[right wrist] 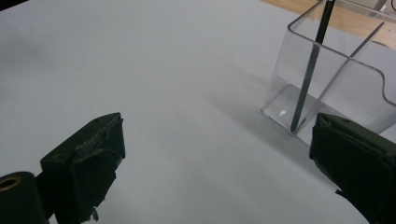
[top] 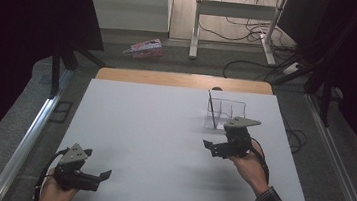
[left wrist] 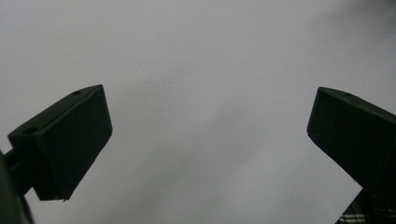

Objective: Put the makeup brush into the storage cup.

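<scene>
- One dark pen point(right wrist: 308, 79) stands tilted inside the clear acrylic organizer point(right wrist: 327, 88) near the table's point(top: 162, 144) far right; placement appears complete.
- Right gripper point(top: 217, 148): jaws spread, empty, just beside the organizer.
- Left gripper point(top: 97, 176): jaws spread, empty, near-left corner.

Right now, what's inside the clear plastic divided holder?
The clear plastic divided holder has one thin dark pen leaning upright in its near compartment. Nothing else is visible through the walls; the right hand-held gripper covers its lower right corner.

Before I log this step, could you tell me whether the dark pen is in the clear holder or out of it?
In. The pen stands tilted inside the clear holder, tip at its floor, top leaning over the rim.
</scene>
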Demonstrator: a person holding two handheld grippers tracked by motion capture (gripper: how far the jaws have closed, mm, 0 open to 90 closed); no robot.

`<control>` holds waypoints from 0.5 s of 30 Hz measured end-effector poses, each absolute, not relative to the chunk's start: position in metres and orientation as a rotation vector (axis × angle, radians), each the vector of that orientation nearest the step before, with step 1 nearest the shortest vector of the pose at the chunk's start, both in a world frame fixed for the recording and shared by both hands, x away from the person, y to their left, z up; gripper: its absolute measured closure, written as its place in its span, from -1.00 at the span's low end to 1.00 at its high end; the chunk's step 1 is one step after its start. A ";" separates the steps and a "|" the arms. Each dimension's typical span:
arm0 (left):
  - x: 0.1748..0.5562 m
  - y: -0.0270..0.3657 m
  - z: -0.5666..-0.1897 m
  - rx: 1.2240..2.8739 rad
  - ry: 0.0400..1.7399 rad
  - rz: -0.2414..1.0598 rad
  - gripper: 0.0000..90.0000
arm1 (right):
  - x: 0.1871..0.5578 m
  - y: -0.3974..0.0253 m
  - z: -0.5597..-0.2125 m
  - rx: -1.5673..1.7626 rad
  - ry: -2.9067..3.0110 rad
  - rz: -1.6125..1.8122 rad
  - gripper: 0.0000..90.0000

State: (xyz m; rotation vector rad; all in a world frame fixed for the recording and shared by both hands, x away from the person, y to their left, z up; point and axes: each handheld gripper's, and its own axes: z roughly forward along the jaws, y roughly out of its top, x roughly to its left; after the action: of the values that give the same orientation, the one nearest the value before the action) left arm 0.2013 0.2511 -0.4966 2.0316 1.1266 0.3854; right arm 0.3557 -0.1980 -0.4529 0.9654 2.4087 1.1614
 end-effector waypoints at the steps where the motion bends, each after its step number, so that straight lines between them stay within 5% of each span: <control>1: 0.201 0.251 -0.497 2.034 1.126 0.387 -0.99 | 0.355 -0.199 -0.453 0.963 2.410 1.158 -0.93; 15: 0.201 0.250 -0.497 2.040 1.125 0.390 -0.99 | 0.337 -0.209 -0.456 0.955 2.435 1.116 -0.94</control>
State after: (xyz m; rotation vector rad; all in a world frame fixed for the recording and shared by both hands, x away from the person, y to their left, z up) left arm 0.2015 0.2503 -0.4966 2.0403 1.1254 0.3896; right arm 0.3369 -0.2092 -0.4565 0.9548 2.4354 1.1159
